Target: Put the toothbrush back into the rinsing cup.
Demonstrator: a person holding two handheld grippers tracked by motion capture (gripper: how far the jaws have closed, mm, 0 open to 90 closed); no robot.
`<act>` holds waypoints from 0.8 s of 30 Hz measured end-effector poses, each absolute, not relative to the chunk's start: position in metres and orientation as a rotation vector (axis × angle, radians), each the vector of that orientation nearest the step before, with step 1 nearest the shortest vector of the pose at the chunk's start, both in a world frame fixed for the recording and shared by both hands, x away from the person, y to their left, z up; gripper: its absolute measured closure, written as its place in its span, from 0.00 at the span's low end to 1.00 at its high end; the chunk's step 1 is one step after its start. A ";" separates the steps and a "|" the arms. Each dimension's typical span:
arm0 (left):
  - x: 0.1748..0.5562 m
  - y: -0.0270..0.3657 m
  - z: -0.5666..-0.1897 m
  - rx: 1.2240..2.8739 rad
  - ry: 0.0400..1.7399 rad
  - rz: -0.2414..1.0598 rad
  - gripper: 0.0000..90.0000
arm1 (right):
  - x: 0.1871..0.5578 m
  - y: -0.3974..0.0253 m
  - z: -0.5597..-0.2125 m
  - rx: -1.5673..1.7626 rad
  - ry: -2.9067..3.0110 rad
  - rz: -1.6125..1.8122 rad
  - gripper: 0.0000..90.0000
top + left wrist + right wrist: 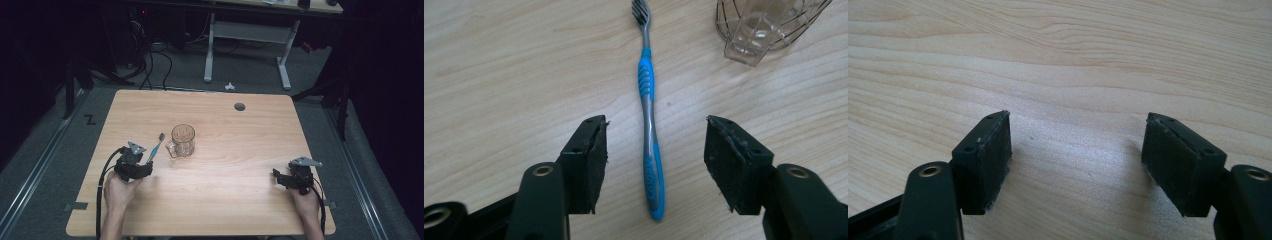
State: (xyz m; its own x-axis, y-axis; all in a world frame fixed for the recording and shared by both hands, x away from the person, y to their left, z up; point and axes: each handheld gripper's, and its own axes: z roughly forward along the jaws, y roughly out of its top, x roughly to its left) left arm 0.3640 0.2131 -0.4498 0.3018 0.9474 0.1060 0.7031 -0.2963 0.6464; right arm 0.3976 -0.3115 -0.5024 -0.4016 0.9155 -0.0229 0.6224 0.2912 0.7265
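Table (pixel 240 150) lit evenly from above, room around it v. dark. High view a bit soft; gripper views sharp, faint shadows on wood.

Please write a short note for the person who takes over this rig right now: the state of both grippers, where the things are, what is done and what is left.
Left gripper: open, jaws on either side of the toothbrush handle, not closed on it.
Right gripper: open, holding nothing, over bare table at the near right.
The toothbrush lies flat on the wood, bristles pointing away, toward the glass mug that stands upright near the table's middle.
Done: the left gripper is lined up on the handle.
Left: probably close on the handle, lift, and put the toothbrush in the mug.
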 end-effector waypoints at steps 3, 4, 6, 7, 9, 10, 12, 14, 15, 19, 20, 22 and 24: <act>0.367 0.213 -0.445 2.092 1.455 0.665 0.49 | 0.398 -0.311 -0.502 1.375 2.127 0.897 0.32; 0.367 0.213 -0.445 2.092 1.455 0.665 0.48 | 0.398 -0.311 -0.502 1.375 2.127 0.897 0.32; 0.371 0.213 -0.443 2.093 1.459 0.649 0.48 | 0.398 -0.312 -0.502 1.375 2.127 0.897 0.32; 0.373 0.214 -0.442 2.090 1.469 0.633 0.44 | 0.398 -0.311 -0.502 1.375 2.127 0.898 0.32; 0.376 0.214 -0.440 2.084 1.476 0.613 0.43 | 0.398 -0.312 -0.502 1.375 2.128 0.898 0.32; 0.378 0.214 -0.438 2.082 1.468 0.614 0.43 | 0.398 -0.312 -0.502 1.375 2.128 0.897 0.32; 0.379 0.213 -0.437 2.087 1.464 0.619 0.43 | 0.398 -0.312 -0.502 1.374 2.128 0.897 0.32; 0.381 0.212 -0.436 2.093 1.462 0.622 0.42 | 0.398 -0.312 -0.502 1.375 2.128 0.897 0.32; 0.382 0.212 -0.436 2.097 1.461 0.623 0.42 | 0.398 -0.312 -0.502 1.374 2.128 0.897 0.32; 0.386 0.211 -0.434 2.085 1.466 0.625 0.41 | 0.398 -0.312 -0.502 1.375 2.129 0.897 0.32; 0.386 0.211 -0.434 2.080 1.469 0.627 0.41 | 0.398 -0.312 -0.502 1.374 2.129 0.897 0.32; 0.388 0.212 -0.434 2.067 1.478 0.625 0.41 | 0.398 -0.312 -0.502 1.375 2.129 0.897 0.32; 0.389 0.212 -0.432 2.069 1.480 0.626 0.40 | 0.398 -0.312 -0.502 1.375 2.129 0.897 0.32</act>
